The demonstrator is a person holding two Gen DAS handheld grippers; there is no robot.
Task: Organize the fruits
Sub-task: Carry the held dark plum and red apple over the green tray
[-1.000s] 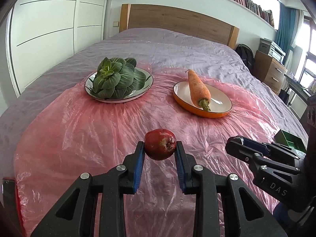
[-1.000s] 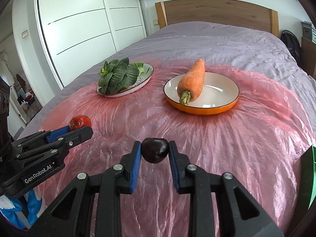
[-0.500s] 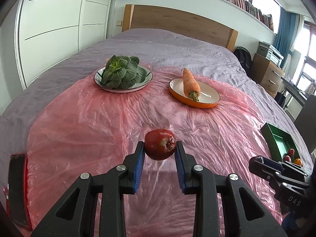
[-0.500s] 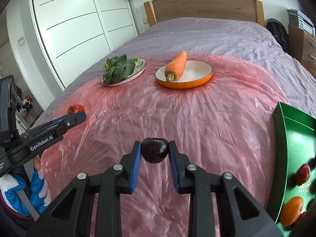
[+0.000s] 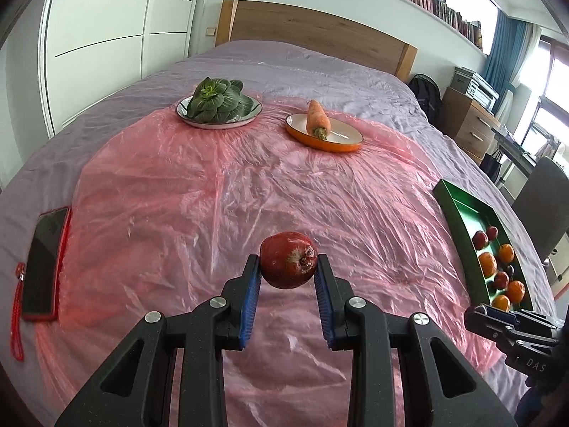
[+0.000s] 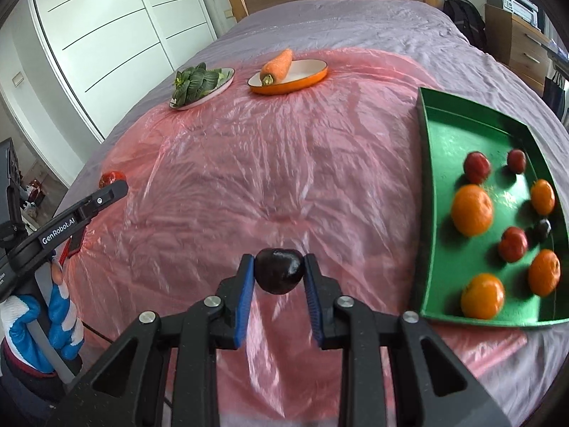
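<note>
My left gripper is shut on a red apple, held above the pink plastic sheet on the bed. My right gripper is shut on a dark plum, just left of the green tray. The tray holds several oranges and red fruits, such as an orange. In the left wrist view the green tray lies at the right edge, with the right gripper's body below it. In the right wrist view the left gripper reaches in from the left with its red apple.
A plate of bok choy and an orange dish with a carrot sit at the far side of the sheet. A phone in a red case lies at the left. A gloved hand holds the left tool. Drawers stand right of the bed.
Both grippers have pulled back from the plates and swung right, each keeping its fruit. The green tray has come into view, close beside the right gripper.
</note>
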